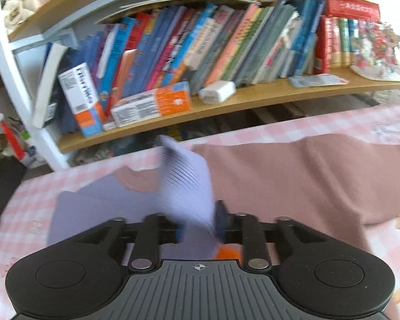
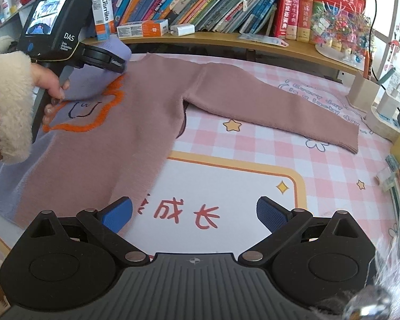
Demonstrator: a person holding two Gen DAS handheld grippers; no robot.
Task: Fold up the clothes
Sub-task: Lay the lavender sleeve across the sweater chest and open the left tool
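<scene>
A: Status on the left hand-held gripper (image 1: 200,229)?

B: Clenched on the sweater's lilac sleeve cuff (image 1: 189,186). The ribbed cuff stands up out of my closed jaws; the left view is motion-blurred. In the right view my hand (image 2: 49,85) holds that unit over the sweater's left side, near the collar end.

A: Right one?

B: My right hand-held gripper (image 2: 193,213) is released, blue pads (image 2: 270,212) spread wide, nothing between them. It hovers just beside the sweater's hem, over the red printed characters (image 2: 185,214) on the mat.

A: Where's the sweater?

B: The sweater (image 2: 114,122) lies flat on the desk, on the pink checked mat (image 2: 293,144). Body is dusty pink with lilac along its left side, and an orange-outlined patch (image 2: 93,109) on the front. Its pink sleeve (image 2: 266,106) stretches out flat to the right of the body, cuff end well apart from the body.

A: Surroundings?

B: Beyond the sweater is a bookshelf (image 2: 213,41) packed with leaning books (image 2: 200,5). A white charger (image 2: 182,30) and an orange-and-white box (image 2: 142,29) sit on the shelf board behind the sweater's collar. Artificial flowers (image 2: 338,26) are beyond the pink sleeve.
</scene>
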